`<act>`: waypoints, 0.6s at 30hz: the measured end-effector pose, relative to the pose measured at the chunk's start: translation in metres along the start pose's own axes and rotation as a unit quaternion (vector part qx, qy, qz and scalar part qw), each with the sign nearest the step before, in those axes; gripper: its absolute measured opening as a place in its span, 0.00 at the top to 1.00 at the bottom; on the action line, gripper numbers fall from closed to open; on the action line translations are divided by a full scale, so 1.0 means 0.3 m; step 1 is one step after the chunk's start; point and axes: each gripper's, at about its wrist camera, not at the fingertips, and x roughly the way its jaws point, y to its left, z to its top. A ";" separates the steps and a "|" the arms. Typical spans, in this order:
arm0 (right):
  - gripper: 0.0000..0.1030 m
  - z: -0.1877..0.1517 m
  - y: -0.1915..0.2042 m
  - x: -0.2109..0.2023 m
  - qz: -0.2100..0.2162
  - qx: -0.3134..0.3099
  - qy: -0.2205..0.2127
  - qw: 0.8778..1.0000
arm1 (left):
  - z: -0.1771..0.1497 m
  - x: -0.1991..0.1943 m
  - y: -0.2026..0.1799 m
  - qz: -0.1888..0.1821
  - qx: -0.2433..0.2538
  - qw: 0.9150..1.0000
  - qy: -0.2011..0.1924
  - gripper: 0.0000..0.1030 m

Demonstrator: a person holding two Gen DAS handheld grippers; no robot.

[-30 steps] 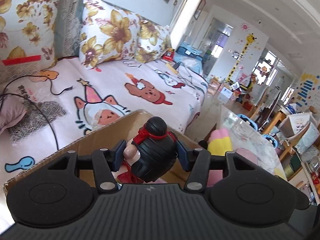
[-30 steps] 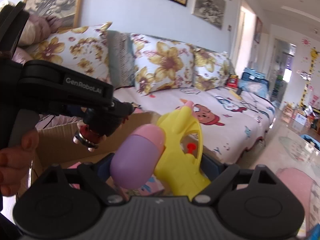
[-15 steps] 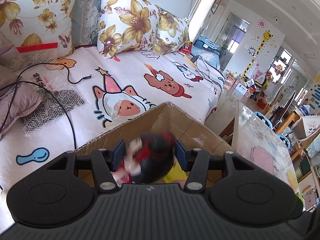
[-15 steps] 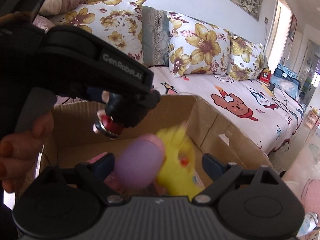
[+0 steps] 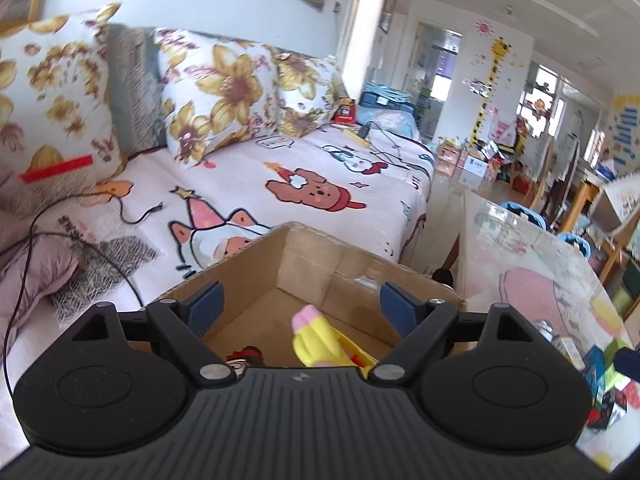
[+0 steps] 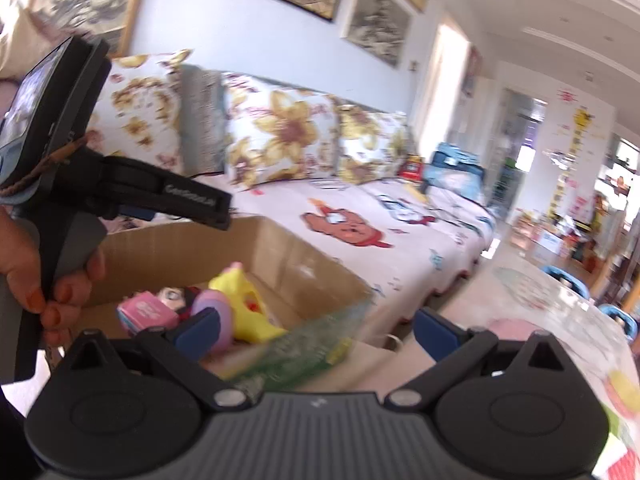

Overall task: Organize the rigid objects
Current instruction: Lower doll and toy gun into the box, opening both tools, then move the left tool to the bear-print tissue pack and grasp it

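Note:
A brown cardboard box [image 5: 340, 264] stands in front of the sofa; it also shows in the right wrist view [image 6: 280, 248]. Inside lie a yellow toy with a pink tip [image 5: 316, 340], also in the right wrist view [image 6: 244, 304], a purple capsule [image 6: 218, 312], a pink block [image 6: 146, 314] and a dark-haired doll [image 6: 176, 298]. My left gripper [image 5: 304, 304] is open and empty above the box. My right gripper [image 6: 316, 326] is open and empty over the box's near edge. A blurred green object [image 6: 304, 352] lies just under it.
A sofa with a cartoon-print sheet [image 5: 304, 184] and floral pillows [image 5: 224, 88] lies behind the box. A black cable [image 5: 80, 252] runs over the sheet at left. A glass table with a printed cover [image 5: 528, 280] stands at right, with small items [image 5: 608, 376] on it.
Both grippers opened. The doll dropped from my left gripper and the yellow toy with purple capsule from my right, all into the box. Both grippers have risen and pulled back.

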 end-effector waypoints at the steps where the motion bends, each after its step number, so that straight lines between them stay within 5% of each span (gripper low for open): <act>1: 0.01 -0.014 -0.011 -0.018 -0.012 0.010 0.000 1.000 | -0.006 -0.007 -0.014 -0.004 0.010 1.000 -0.002 0.00; 9: 0.01 -0.118 -0.077 -0.107 -0.070 0.066 0.000 0.995 | -0.058 -0.060 -0.101 -0.037 0.081 0.996 -0.013 0.00; 18: 0.01 -0.192 -0.094 -0.169 -0.086 0.070 -0.011 0.994 | -0.100 -0.060 -0.143 -0.057 0.127 0.990 -0.009 0.00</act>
